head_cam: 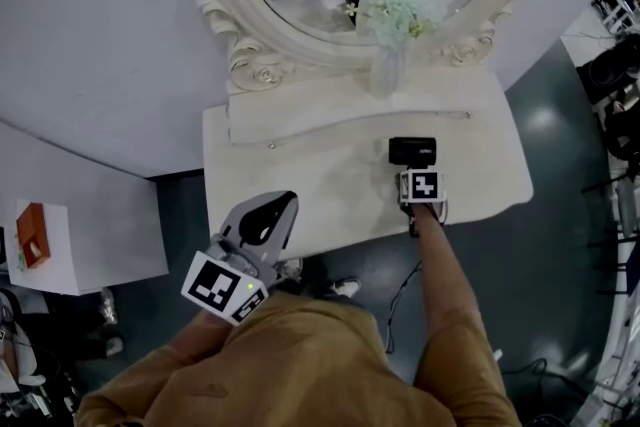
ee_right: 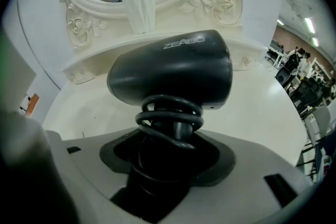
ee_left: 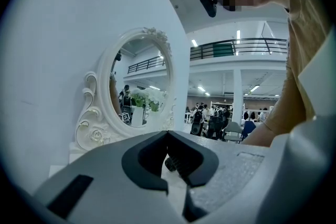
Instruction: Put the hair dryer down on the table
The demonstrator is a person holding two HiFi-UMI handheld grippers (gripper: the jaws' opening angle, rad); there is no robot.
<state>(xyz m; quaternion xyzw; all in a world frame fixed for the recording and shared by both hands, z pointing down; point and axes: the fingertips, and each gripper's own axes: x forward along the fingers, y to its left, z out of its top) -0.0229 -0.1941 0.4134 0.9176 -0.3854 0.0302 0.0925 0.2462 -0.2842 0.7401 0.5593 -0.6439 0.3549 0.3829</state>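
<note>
Hair dryer [ee_right: 173,73] held over the tabletop [head_cam: 320,190] by the right hand-held gripper [ee_right: 170,149].
Its jaws clamped the cord-wrapped handle [ee_right: 160,176], with the dryer's body crosswise just beyond them, over bare tabletop; contact was unclear. The vase [head_cam: 387,67] and mirror [head_cam: 250,25] stood farther ahead, clear of the way. The left hand-held gripper [head_cam: 275,212] hung back, closed and empty.

The hair dryer [ee_right: 173,68] is made of matt black plastic. The tabletop [head_cam: 330,205] is finished smooth and cream, with slight gloss. Grey, finely grained plastic is seen on the left gripper [ee_left: 167,132].
</note>
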